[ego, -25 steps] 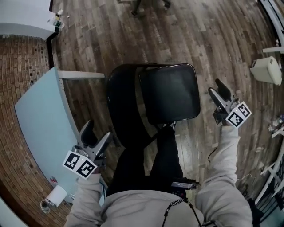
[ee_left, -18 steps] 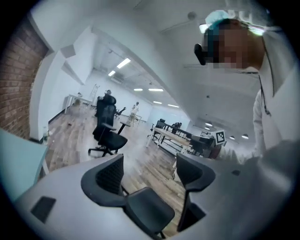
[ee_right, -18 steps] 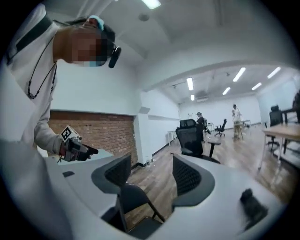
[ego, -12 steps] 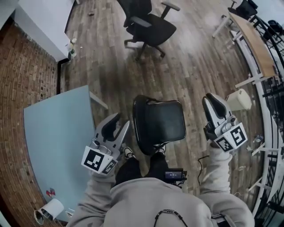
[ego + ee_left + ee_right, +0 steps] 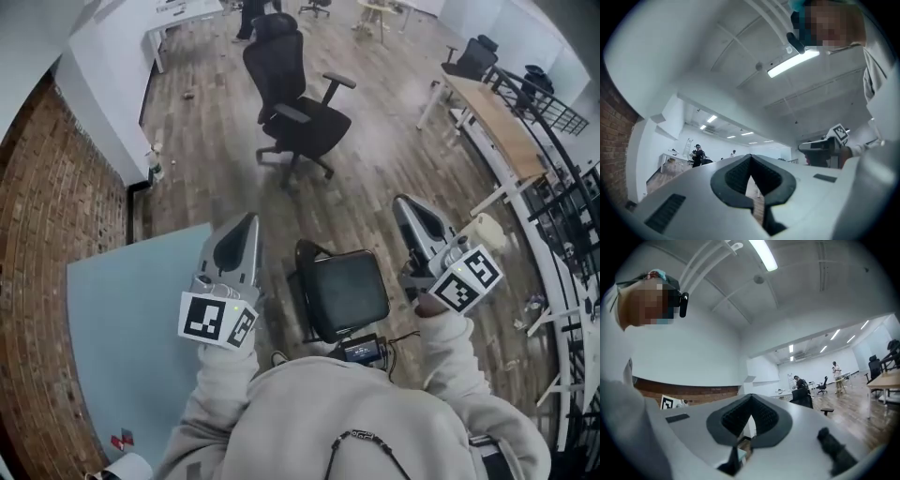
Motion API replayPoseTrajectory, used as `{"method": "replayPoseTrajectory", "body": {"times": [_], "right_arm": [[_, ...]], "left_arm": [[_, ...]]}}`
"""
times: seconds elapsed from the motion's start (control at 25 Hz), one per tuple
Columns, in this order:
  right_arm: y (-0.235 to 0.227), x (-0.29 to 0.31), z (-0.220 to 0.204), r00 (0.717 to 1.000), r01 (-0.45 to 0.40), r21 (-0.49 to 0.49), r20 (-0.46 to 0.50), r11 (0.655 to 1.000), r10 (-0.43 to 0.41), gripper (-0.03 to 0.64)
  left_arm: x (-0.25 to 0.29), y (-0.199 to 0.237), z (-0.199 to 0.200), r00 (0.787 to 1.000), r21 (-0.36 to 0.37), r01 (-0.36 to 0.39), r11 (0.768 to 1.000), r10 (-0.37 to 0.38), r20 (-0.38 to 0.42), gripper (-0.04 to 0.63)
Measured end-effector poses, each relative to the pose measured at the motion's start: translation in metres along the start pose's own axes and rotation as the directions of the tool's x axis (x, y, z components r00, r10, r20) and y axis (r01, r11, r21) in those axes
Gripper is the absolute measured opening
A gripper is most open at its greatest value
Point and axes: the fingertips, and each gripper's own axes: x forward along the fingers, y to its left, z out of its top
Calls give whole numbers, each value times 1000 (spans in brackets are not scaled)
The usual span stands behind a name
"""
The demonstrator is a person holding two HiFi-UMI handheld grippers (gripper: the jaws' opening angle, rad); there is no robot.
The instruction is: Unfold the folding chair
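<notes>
Head view first: where is the chair (image 5: 342,292)?
– On the wood floor (image 5: 375,159), right in front of the person, low in the middle of the view. It sits between the two tools and well below them.

Head view again: how does it look?
– Opened out. The black padded seat has rounded corners and lies flat, facing up with a dull shine. The dark back stands at the seat's left edge and shows only as a thin curved band from above. The legs are hidden under the seat.

And the tools?
– The left tool (image 5: 247,223) has its jaws pressed together with nothing between them, as the left gripper view shows. The right tool (image 5: 406,204) is the same in the right gripper view: jaws together and empty. Neither touches the chair.

What else is around?
– A black office chair (image 5: 295,112) stands farther off on the floor. A pale blue panel (image 5: 122,328) lies to the left, beside a brick wall (image 5: 37,234).
</notes>
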Motion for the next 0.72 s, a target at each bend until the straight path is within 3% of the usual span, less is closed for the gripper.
{"method": "replayPoseTrajectory", "body": {"times": [0.2, 0.4, 0.48, 0.6, 0.72], "right_arm": [[38, 21, 15, 999, -22, -43, 32, 999, 24, 8], [59, 20, -21, 1000, -26, 21, -13, 999, 26, 6], [62, 25, -25, 998, -42, 25, -43, 999, 43, 6], [72, 39, -16, 995, -78, -45, -68, 996, 75, 6], [85, 48, -17, 994, -87, -97, -72, 991, 80, 6]], "left_arm": [[-4, 20, 6, 998, 37, -21, 999, 23, -57, 6], [-22, 27, -41, 984, -20, -26, 999, 22, -175, 6], [-23, 27, -38, 986, -9, -25, 1000, 23, -163, 5], [-24, 28, -20, 992, 42, -14, 999, 19, -125, 6], [-30, 25, -19, 992, 35, 46, 998, -42, -115, 6]]}}
